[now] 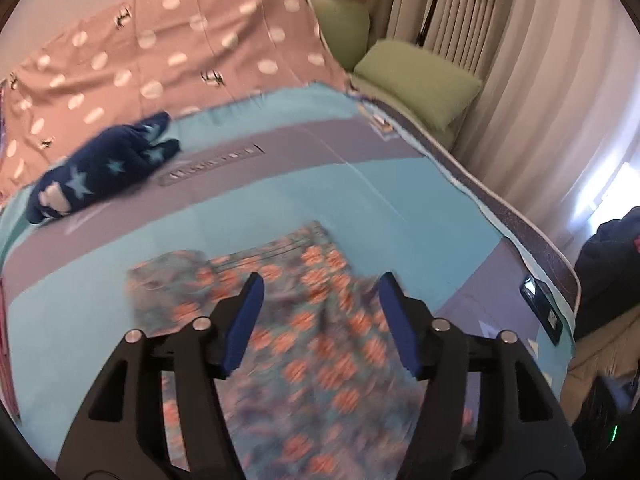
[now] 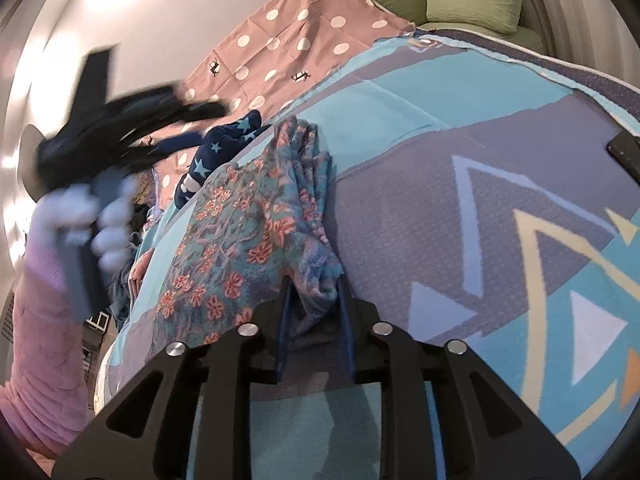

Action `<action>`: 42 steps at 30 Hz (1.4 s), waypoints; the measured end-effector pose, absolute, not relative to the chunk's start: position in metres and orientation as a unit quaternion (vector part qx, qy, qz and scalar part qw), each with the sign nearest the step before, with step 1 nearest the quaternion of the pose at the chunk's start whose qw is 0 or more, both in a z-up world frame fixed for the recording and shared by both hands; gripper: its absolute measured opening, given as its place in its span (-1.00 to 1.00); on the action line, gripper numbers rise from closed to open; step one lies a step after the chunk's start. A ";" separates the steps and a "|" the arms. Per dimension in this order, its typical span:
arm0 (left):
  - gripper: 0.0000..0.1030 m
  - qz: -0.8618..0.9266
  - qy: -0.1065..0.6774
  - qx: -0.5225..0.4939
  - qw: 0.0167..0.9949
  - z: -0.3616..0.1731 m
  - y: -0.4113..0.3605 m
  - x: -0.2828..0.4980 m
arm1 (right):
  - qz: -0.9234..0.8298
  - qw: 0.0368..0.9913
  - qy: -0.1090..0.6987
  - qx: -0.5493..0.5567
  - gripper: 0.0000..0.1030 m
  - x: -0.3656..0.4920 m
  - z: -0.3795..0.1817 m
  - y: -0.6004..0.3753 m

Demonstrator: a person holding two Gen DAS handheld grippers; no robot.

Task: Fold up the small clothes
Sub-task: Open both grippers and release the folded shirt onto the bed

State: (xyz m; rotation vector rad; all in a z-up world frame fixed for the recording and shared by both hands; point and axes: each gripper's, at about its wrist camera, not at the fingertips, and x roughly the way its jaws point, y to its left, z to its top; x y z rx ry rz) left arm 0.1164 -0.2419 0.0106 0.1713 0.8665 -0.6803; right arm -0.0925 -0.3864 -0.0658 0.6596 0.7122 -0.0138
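Note:
A floral garment (image 1: 312, 340) with orange flowers on teal lies spread on the blue bedspread (image 1: 360, 200), blurred in the left wrist view. My left gripper (image 1: 322, 284) hovers above it, blue pads wide apart and nothing between them. In the right wrist view the floral garment (image 2: 240, 232) lies partly bunched, and one gathered corner reaches between the fingers of my right gripper (image 2: 314, 280). Those fingers stand a little apart, with the cloth loose between them. A gloved hand with a pink sleeve (image 2: 44, 320) holds the blurred left gripper (image 2: 212, 110) at the upper left.
A crumpled navy garment with stars (image 1: 100, 168) (image 2: 224, 144) lies farther back beside a pink polka-dot sheet (image 1: 160, 48). Green pillows (image 1: 420, 80) and curtains (image 1: 520, 60) stand beyond the bed's far corner. A dark flat device (image 1: 540, 304) lies near the bed's right edge.

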 end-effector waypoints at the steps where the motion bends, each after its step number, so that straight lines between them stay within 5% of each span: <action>1: 0.24 -0.324 0.407 0.082 0.850 0.012 -0.226 0.109 | -0.009 0.885 0.341 0.315 -0.53 -0.093 -0.065 -0.388; 12: 0.26 -0.320 0.391 0.135 0.852 -0.025 -0.110 -0.005 | 0.007 0.919 0.303 0.253 -0.53 -0.083 -0.027 -0.374; 22: 0.35 -0.272 0.378 0.232 0.854 -0.081 -0.121 -0.054 | 0.033 0.912 0.344 0.221 -0.41 -0.062 -0.051 -0.344; 30: 0.34 -0.231 0.392 0.208 0.866 -0.077 -0.097 -0.048 | -0.016 0.910 0.368 0.188 -0.46 -0.063 -0.066 -0.347; 33: -0.17 -0.268 0.420 0.170 0.850 -0.071 -0.090 -0.052 | 0.001 0.909 0.367 0.198 -0.46 -0.061 -0.056 -0.348; 34: -0.57 -0.309 0.430 0.133 0.838 -0.062 -0.086 -0.053 | 0.018 0.910 0.360 0.206 -0.46 -0.059 -0.049 -0.350; 35: -0.76 -0.345 0.431 0.102 0.828 -0.051 -0.083 -0.052 | 0.029 0.912 0.353 0.208 -0.46 -0.059 -0.045 -0.352; 42: -0.78 -0.402 0.366 0.095 0.834 -0.020 -0.123 -0.024 | 0.069 0.921 0.327 0.199 -0.46 -0.006 -0.021 -0.351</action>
